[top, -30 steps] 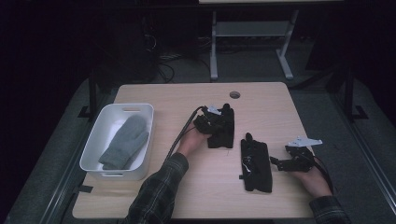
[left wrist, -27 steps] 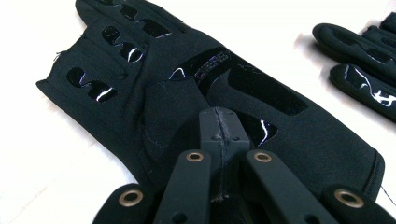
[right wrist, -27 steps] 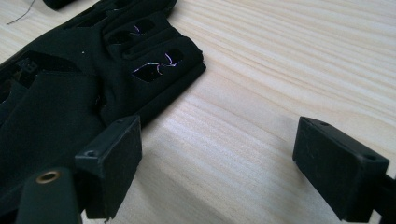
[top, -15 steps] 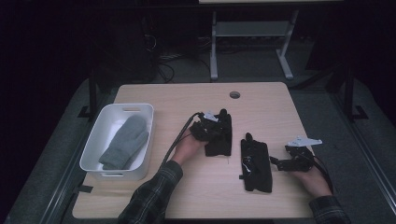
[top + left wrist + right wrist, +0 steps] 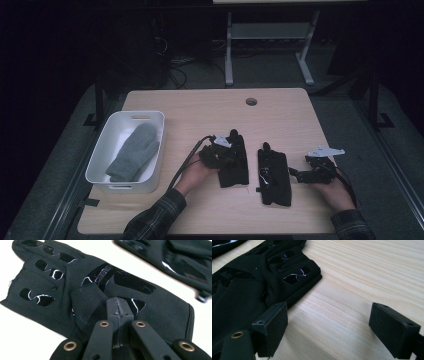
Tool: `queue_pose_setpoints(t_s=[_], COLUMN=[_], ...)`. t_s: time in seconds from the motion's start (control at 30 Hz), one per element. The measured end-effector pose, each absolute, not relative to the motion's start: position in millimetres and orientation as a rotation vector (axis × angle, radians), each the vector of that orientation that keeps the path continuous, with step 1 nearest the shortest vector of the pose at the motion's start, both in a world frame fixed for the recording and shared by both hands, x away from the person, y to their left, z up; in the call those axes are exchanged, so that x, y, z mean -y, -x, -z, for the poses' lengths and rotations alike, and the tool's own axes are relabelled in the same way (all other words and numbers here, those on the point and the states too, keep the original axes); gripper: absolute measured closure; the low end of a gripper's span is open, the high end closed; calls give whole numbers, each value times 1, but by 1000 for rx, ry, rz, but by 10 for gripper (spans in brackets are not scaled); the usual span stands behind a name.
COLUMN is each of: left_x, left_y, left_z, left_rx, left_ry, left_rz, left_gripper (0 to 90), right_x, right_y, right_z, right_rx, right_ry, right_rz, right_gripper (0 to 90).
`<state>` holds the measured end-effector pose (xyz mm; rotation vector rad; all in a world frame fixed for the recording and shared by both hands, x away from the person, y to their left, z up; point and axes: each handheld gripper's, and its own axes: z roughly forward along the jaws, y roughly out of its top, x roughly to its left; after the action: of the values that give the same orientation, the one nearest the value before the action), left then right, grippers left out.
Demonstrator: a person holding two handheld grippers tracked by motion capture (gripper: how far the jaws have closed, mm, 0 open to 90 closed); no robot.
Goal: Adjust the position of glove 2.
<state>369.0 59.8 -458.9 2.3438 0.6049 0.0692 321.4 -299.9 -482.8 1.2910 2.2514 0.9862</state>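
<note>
The second black glove (image 5: 175, 257) is blurred and cut off by the left gripper view's top edge.

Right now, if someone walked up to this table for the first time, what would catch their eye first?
Probably the two black gloves lying side by side on the pale wooden table: the left glove with the left gripper shut on a fold of its fabric, the right glove just beside the open right gripper. Next, the white bin at the table's left edge, with a grey mitten lying in it.
</note>
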Motion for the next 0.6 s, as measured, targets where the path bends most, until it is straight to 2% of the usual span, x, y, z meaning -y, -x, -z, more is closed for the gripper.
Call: queue_pose_setpoints(t_s=[0.4,0.6], left_x=[-80,-91], left_y=[-335,-327], left_z=[459,450], left_rx=[-501,-512], left_ry=[-2358,-2337], left_rz=[29,-10], left_gripper=[894,870], right_x=[299,298], right_y=[-322,-321], right_z=[483,481], right_rx=[-2259,-2271], right_ry=[-1290,-1290], right_rz=[-986,-971], right_gripper=[133,148])
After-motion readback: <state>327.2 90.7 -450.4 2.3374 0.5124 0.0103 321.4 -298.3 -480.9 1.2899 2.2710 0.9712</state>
